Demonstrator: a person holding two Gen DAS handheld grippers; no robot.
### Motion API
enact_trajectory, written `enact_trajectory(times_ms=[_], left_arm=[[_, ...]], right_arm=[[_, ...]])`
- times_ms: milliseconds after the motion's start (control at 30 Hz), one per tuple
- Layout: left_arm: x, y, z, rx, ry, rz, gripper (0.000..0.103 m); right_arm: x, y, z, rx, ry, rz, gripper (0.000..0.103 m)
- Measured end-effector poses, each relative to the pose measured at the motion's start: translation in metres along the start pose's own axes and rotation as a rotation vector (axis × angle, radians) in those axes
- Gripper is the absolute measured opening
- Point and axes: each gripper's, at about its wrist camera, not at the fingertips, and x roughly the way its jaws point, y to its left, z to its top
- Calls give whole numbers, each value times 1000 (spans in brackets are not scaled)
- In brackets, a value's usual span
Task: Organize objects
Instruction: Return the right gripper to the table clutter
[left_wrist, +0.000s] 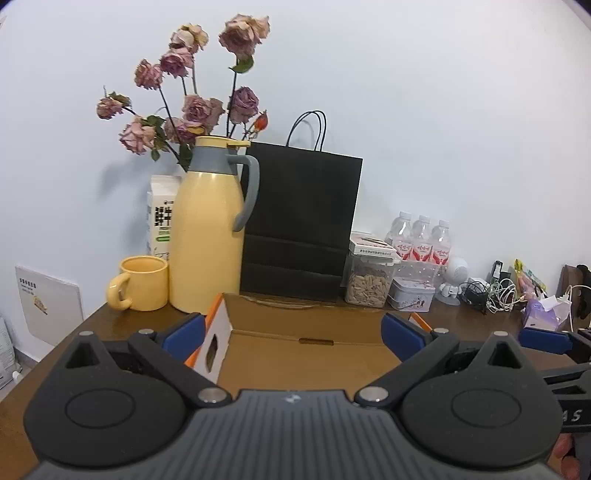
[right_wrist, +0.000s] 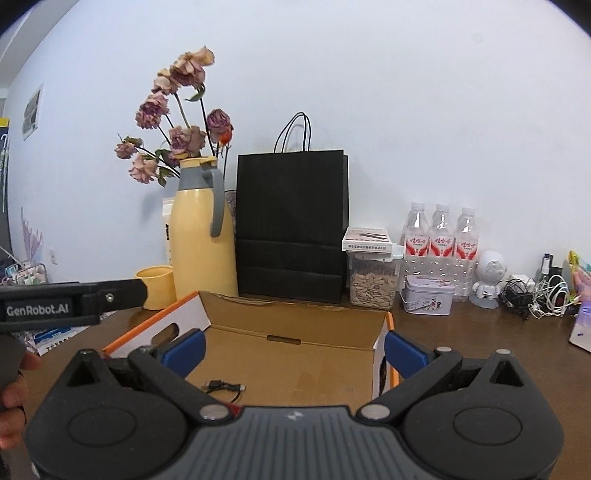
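Note:
An open cardboard box (left_wrist: 280, 314) (right_wrist: 295, 317) with orange-edged white flaps sits on the brown table directly ahead in both views. A short black cable (right_wrist: 225, 388) lies on the box floor, seen only in the right wrist view. My left gripper (left_wrist: 293, 332) hangs open over the box's near side, blue pads wide apart, nothing between them. My right gripper (right_wrist: 293, 349) is also open above the box, empty. The right gripper's blue pad (left_wrist: 543, 339) shows at the right edge of the left wrist view.
Along the wall stand a yellow mug (left_wrist: 142, 282), a yellow thermos jug (left_wrist: 208, 225), a black paper bag (left_wrist: 299, 221), a seed jar (left_wrist: 369, 282), a small tin (left_wrist: 412, 293), water bottles (right_wrist: 441, 240), a white robot figure (right_wrist: 489, 278), tangled cables (right_wrist: 539, 295).

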Motion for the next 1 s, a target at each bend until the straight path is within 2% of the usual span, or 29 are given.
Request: enact_trajectory(times_ms=[400, 1000], left_arm=[[-63, 24, -28, 17, 59, 20, 103], [-101, 55, -89, 36, 213, 33, 103]], right_arm=[[-67, 9, -34, 16, 21, 5, 103], [-117, 31, -105, -18, 146, -2, 103]])
